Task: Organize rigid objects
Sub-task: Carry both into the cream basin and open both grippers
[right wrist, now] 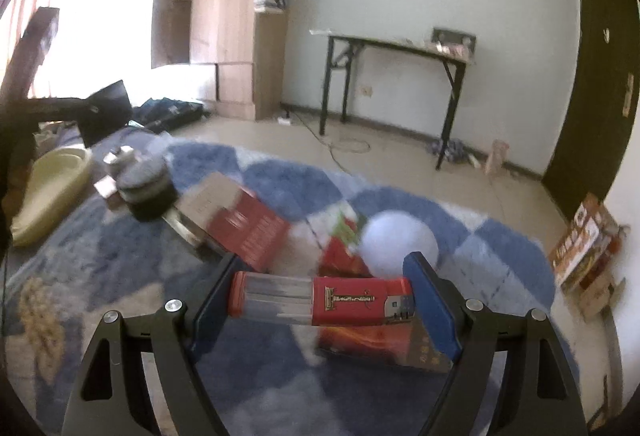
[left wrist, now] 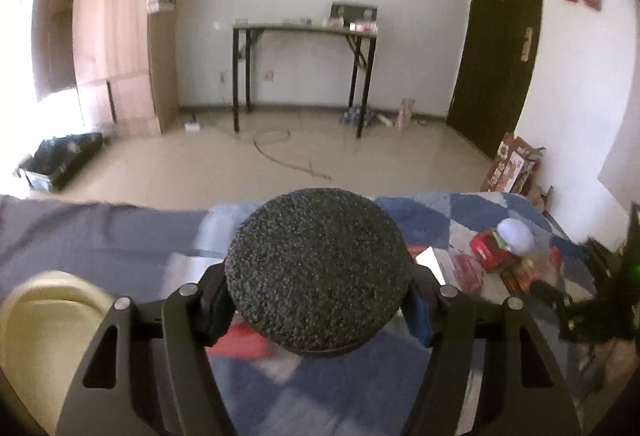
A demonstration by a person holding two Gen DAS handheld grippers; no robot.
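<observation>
Left wrist view: the left gripper (left wrist: 316,300) has its jaws clenched on one round dark speckled puck (left wrist: 318,272), a grainy disc that fills the gap between the two blue pads and sits raised above the blue-and-white patterned blanket (left wrist: 432,211). To the lower left lies one pale yellow basin (left wrist: 44,320), resting on the blanket just beside the gripper's frame. Off to the right I count a small heap: one white ball (left wrist: 516,236), one red packet (left wrist: 490,248) touching it, and a couple more reddish packets too blurred to tell apart. At the far right edge the other gripper's dark frame is in view.

In the right wrist view, the right gripper (right wrist: 324,304) is grasping one red lighter (right wrist: 320,302) with a clear fuel section, held crosswise, its two ends pressed against the two blue pads. Just behind it on the blanket (right wrist: 248,179) are the white ball (right wrist: 400,242), one red box (right wrist: 252,236) with a tan flap, and one red-and-green packet (right wrist: 344,236) between them. Another red box (right wrist: 372,346) lies beneath the lighter. The puck (right wrist: 146,185) shows at the left, with the yellow basin (right wrist: 52,183) near it.

Across the tiled floor stands one black-legged folding table (left wrist: 304,31) against the wall, one wooden wardrobe (left wrist: 120,35) and one dark door (left wrist: 500,35).
</observation>
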